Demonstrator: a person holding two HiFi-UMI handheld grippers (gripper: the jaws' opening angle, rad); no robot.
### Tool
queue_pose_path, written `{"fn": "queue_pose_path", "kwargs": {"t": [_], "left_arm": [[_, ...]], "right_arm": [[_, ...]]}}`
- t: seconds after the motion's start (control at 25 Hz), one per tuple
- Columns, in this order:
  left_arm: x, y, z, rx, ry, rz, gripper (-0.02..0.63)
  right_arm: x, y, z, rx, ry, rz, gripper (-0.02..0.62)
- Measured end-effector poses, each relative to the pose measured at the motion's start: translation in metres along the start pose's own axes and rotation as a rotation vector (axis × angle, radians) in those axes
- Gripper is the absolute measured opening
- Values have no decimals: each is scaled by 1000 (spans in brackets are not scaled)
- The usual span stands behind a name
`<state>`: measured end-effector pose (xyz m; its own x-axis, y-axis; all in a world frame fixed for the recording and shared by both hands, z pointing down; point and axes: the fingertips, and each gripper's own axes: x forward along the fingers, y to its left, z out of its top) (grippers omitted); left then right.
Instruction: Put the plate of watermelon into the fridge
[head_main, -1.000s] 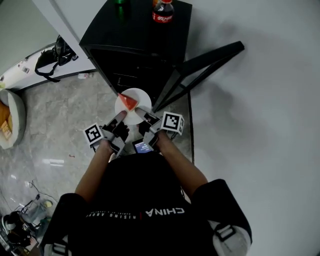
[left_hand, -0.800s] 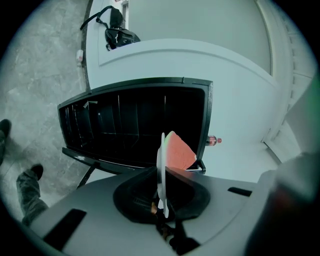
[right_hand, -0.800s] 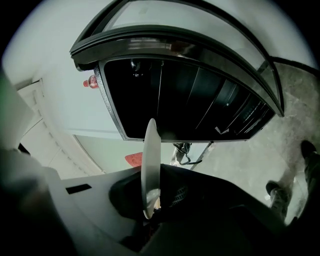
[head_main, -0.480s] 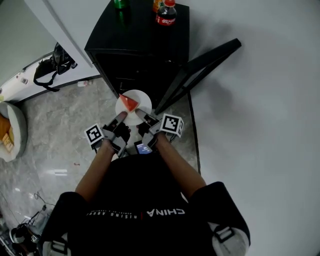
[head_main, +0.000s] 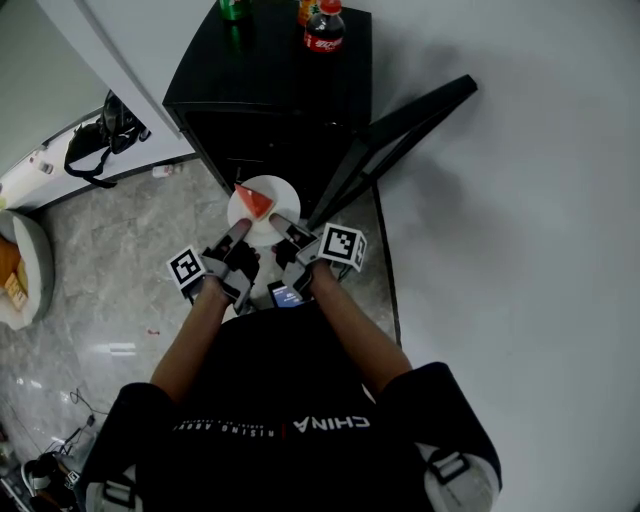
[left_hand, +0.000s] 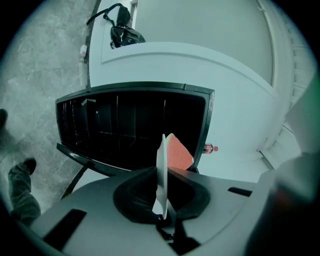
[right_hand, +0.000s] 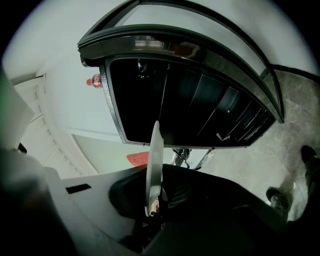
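On plate (head_main: 281, 203), watermelon slice (head_main: 253, 202), fridge (head_main: 265, 95) open

One readable word: CHINA
It runs across the person's black shirt (head_main: 330, 423), upside down in the head view; the smaller print beside it and the bottle (head_main: 324, 25) label are too small to read.

Home-like room: small black fridge (head_main: 270, 85) with drink bottles (head_main: 325, 25) on top, marble-look floor (head_main: 110, 260), white walls (head_main: 520, 200).
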<state>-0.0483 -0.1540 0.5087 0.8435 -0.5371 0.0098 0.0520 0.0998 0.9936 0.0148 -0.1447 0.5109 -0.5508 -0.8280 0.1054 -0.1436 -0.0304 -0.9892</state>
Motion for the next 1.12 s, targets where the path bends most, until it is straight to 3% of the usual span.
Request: {"fn": "queue_pose_path", "kwargs": {"t": [0.4,0.72,0.8,0.88,1.12], "left_arm": [[8,-1,6,47,-4,6,34],[25,2,17,80,8,12,35],[29,3,24,118,1,30,59],[31,3,30,152,3,39,135],[32,18,43,183,14,60,149]], "right_arm": [[1,-4,8,64,-25,15,21],[6,-18,20,198,-92,41,21],[10,-22,25,195,-103,34,21],[13,-27,31,185,-113,27,21],[28,-50,57,161,-166,12,21]]}}
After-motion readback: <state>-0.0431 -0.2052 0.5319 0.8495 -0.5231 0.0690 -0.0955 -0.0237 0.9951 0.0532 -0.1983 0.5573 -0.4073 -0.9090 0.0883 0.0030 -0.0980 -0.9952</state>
